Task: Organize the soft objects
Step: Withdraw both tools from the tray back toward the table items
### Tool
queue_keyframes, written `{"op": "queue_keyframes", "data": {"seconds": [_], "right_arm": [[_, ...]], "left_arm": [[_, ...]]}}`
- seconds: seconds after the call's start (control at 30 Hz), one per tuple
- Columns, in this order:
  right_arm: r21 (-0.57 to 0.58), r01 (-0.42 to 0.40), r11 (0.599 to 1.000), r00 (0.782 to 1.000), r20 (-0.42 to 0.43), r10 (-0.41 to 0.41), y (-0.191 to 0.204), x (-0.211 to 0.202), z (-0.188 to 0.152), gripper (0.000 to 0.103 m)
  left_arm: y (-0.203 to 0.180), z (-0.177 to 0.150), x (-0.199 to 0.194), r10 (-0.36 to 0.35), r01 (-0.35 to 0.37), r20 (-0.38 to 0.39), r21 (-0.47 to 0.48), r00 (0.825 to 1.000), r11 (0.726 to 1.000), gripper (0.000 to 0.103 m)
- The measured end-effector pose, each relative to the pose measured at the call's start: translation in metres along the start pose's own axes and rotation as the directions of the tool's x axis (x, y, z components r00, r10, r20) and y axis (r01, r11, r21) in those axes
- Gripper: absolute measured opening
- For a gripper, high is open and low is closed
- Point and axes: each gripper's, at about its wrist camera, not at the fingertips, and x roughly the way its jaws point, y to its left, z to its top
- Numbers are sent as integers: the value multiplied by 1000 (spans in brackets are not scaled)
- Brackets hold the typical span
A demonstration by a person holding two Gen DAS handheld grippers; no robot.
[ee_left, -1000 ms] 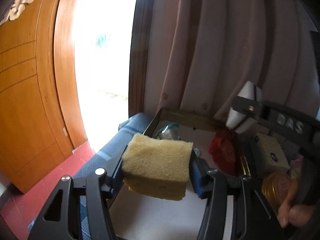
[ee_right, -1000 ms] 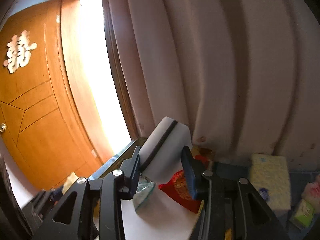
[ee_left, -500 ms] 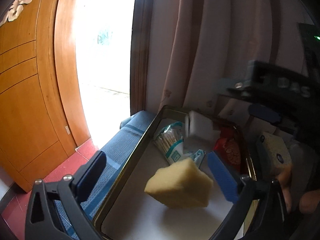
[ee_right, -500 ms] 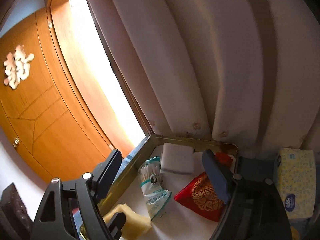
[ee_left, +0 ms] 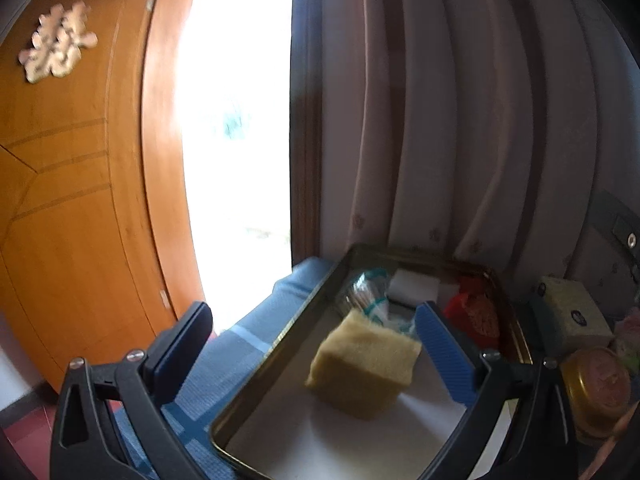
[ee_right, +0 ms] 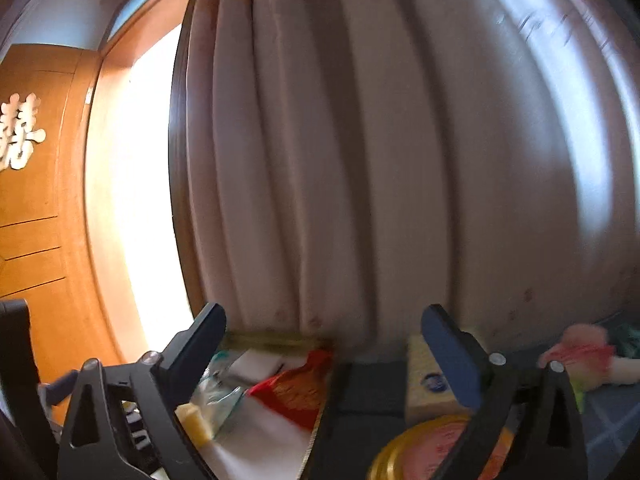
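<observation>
Both tools stand wide apart, empty, the right tool (ee_right: 322,338) having just opened. The yellow sponge (ee_left: 366,364) lies in the tray (ee_left: 256,376), between the left tool (ee_left: 316,338) fingers, untouched; the white sponge (ee_left: 414,289) lies at the tray's far end.

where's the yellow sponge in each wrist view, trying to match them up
Left wrist: the yellow sponge sits low and centre-right, inside the tray, between the open left gripper fingers, untouched.
Right wrist: only a corner of it shows, bottom left, behind the left-hand finger.
Shared landmark: the red pouch in the tray.
</observation>
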Motion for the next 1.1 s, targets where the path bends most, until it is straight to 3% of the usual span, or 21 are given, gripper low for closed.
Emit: {"op": "queue_keyframes", "data": {"seconds": [0.1, 0.23, 0.37, 1.1], "right_arm": [[-17, 5, 1000, 1000, 26, -4, -1, -6, 0, 100], [-44, 20, 999, 999, 51, -18, 3, -9, -14, 100], [-73, 13, 997, 1000, 2, -13, 12, -2, -18, 100], [-54, 56, 997, 998, 6, -56, -5, -20, -16, 100]], "left_arm": [[-3, 1, -4, 10, -11, 36, 20, 999, 1000, 103], [-1, 1, -5, 27, -27, 28, 17, 999, 999, 103], [-1, -2, -5, 25, -25, 17, 14, 1000, 1000, 103], [-13, -7, -21, 2, -3, 10, 23, 1000, 1000, 103]]}}
